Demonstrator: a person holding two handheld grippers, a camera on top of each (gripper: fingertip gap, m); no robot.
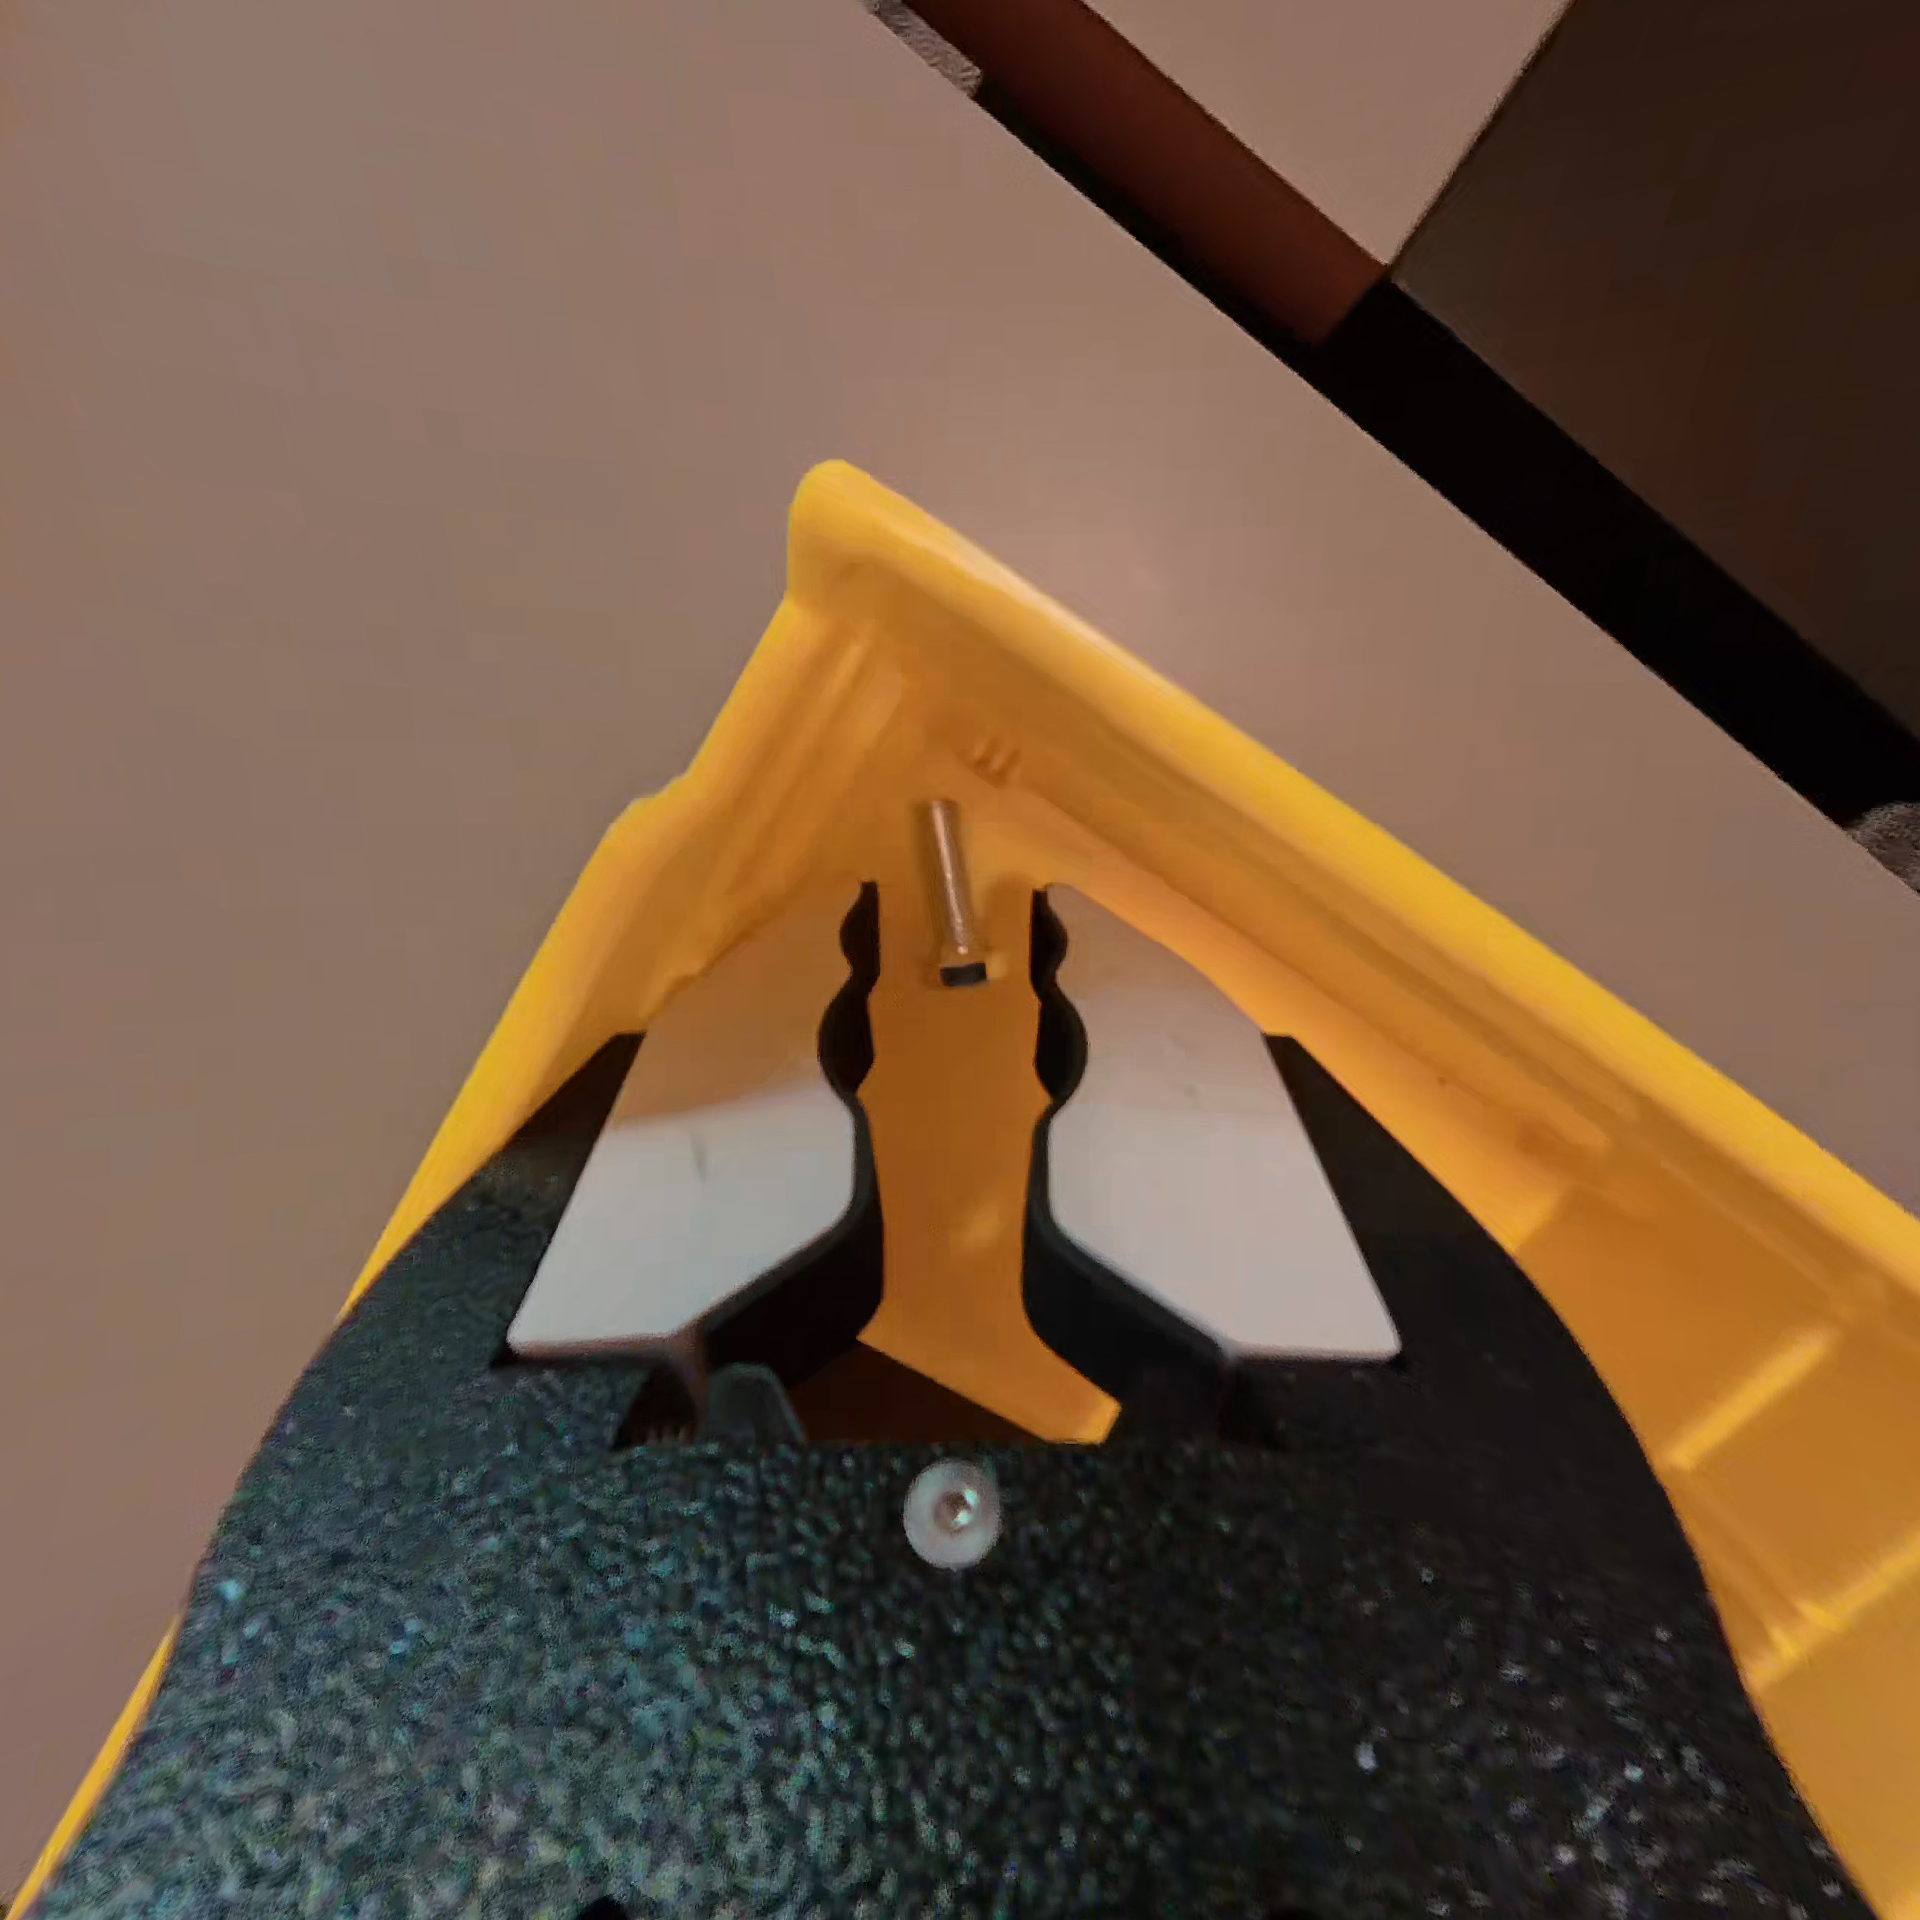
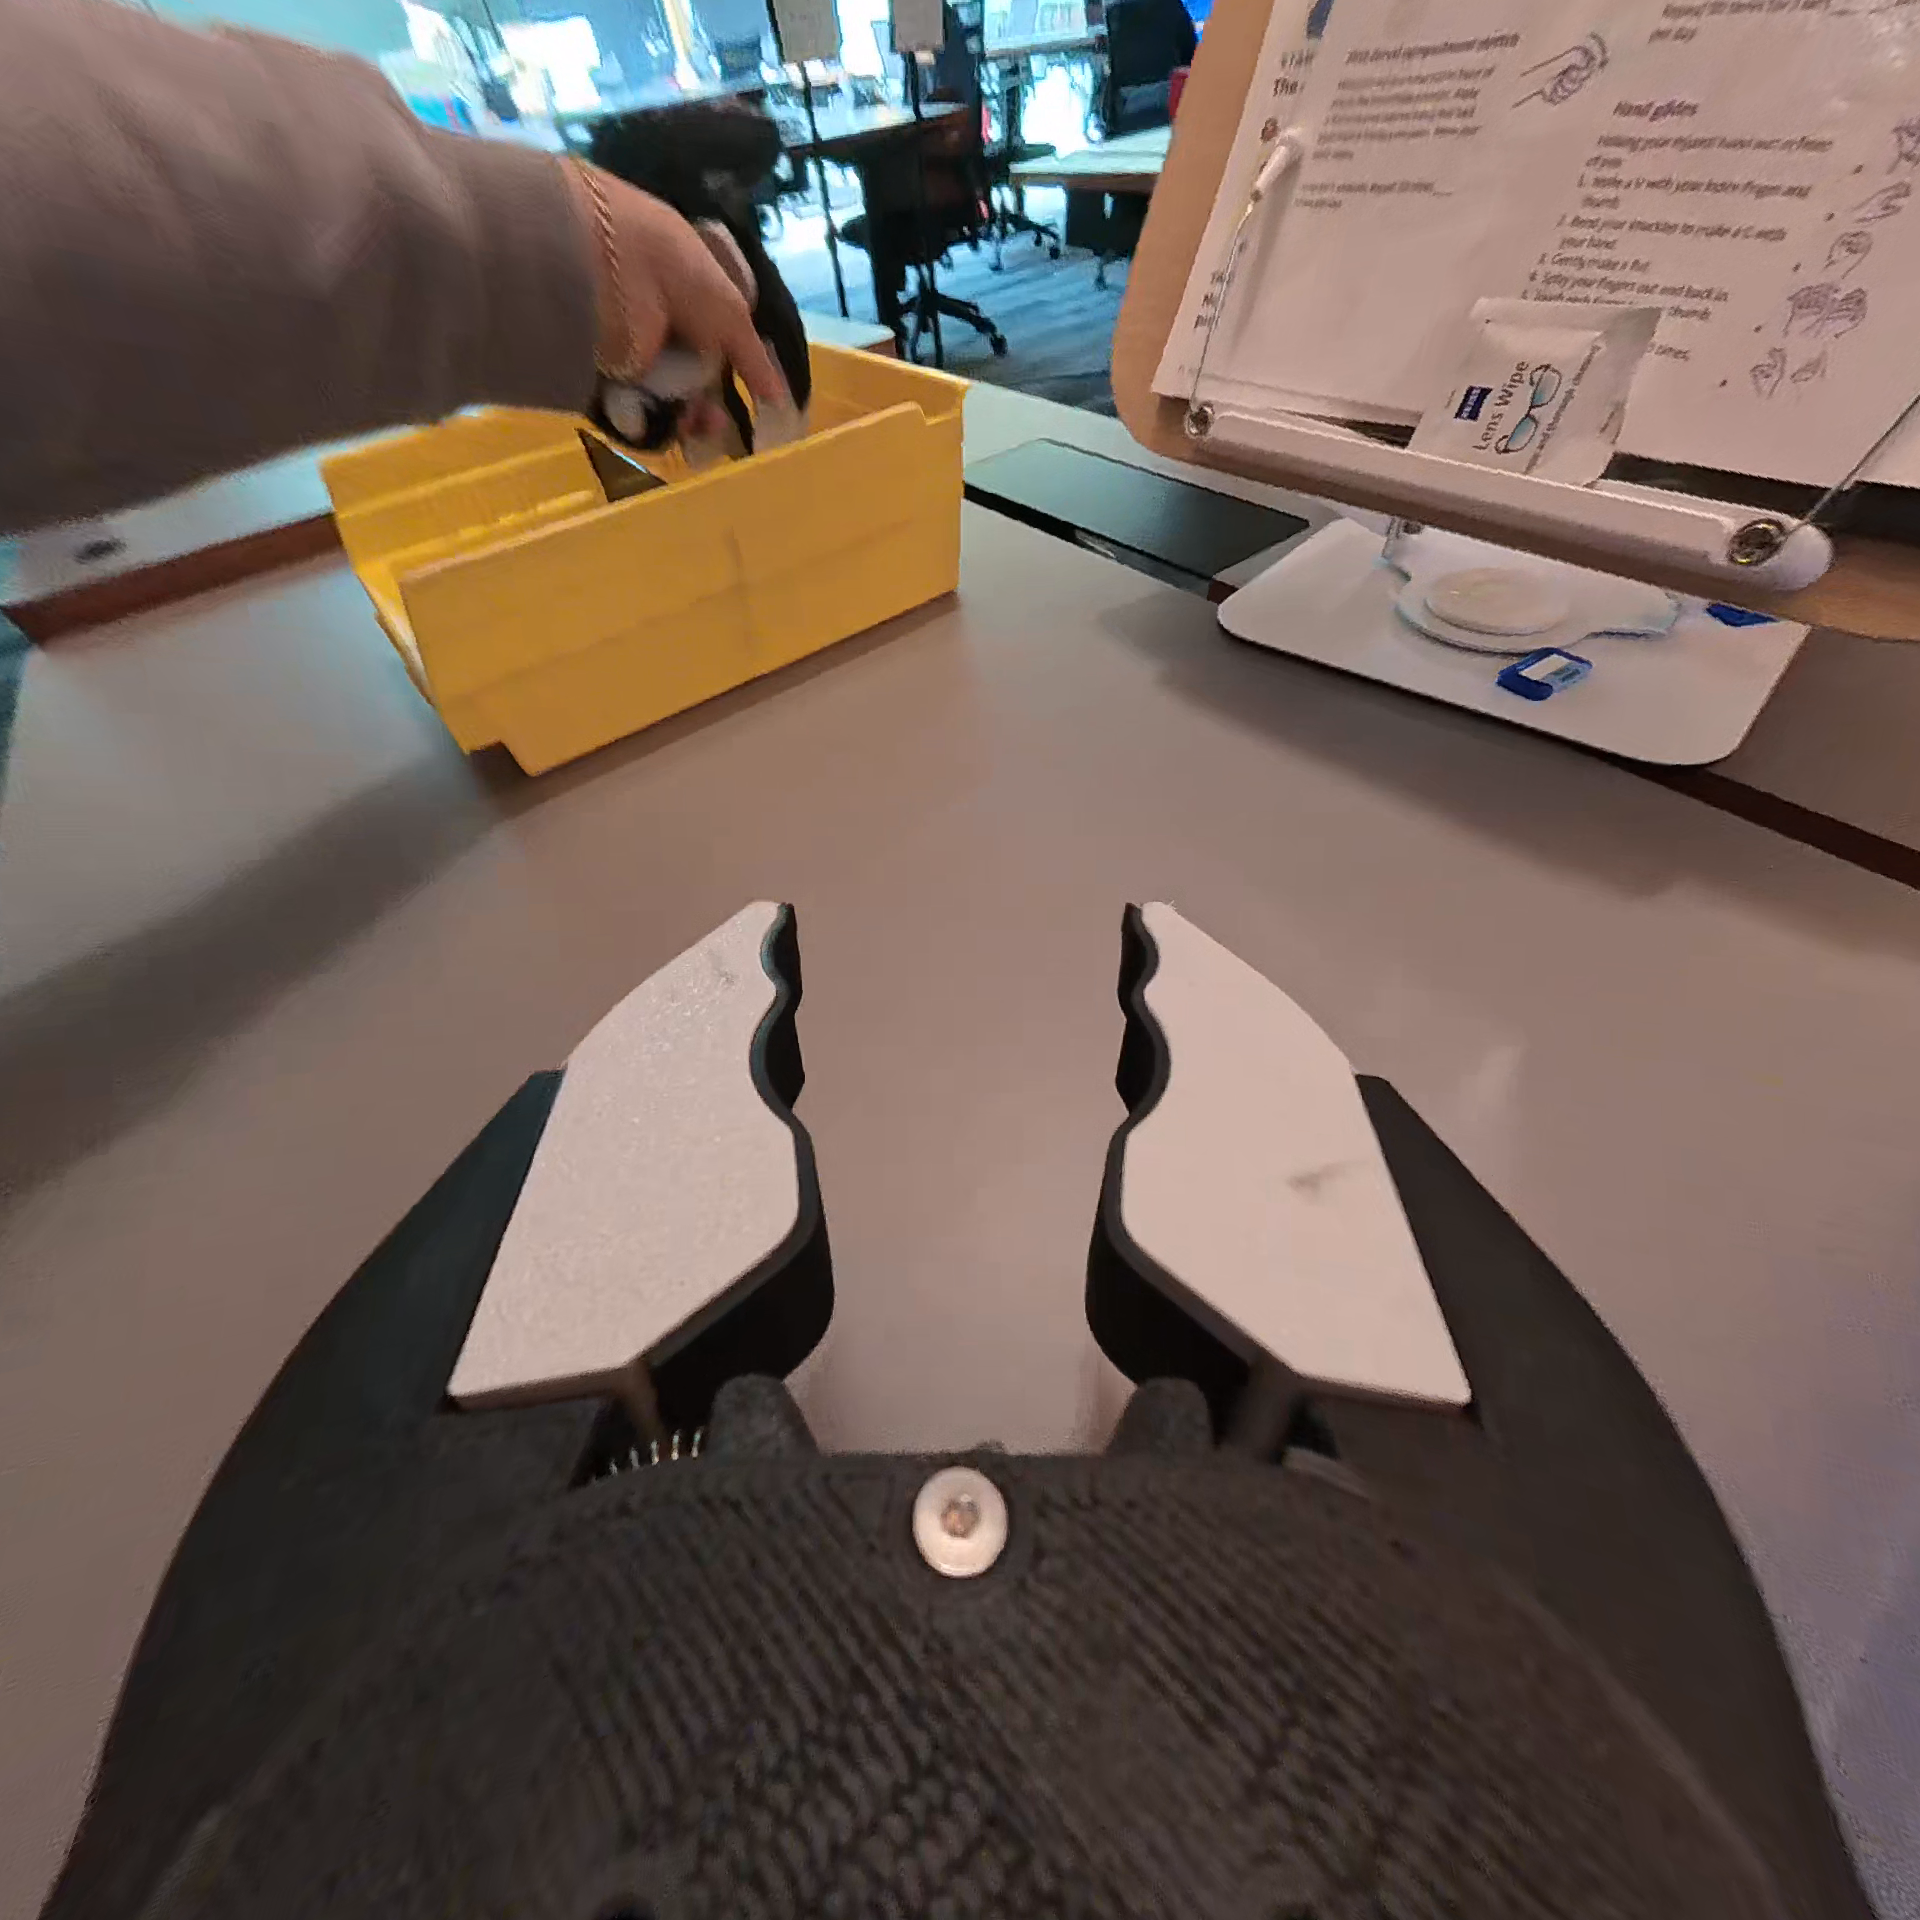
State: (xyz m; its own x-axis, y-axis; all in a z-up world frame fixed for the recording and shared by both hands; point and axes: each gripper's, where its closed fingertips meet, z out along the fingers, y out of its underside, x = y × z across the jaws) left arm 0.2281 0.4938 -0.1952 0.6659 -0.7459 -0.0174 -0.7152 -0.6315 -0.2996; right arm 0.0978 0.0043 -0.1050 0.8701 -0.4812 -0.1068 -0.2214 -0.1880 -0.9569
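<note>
Reaching into a yellow bin, a bolt between parted fingers

Dipping into a corner of the yellow bin (image 1: 1226, 790), the left gripper (image 1: 951, 904) has its fingers narrowly parted, with a bolt (image 1: 954, 894) lying on the bin floor between the tips. A gap shows on each side of the bolt, so neither pad presses it. In the right wrist view a hand (image 2: 675, 281) steers that gripper down into the bin, which sits on the grey table (image 2: 1039, 790). The right gripper (image 2: 961, 935) hovers over bare tabletop, jaws wide and holding nothing. To its right stands a document stand (image 2: 1507, 613) with printed sheets and a lens wipe packet (image 2: 1527, 395)
</note>
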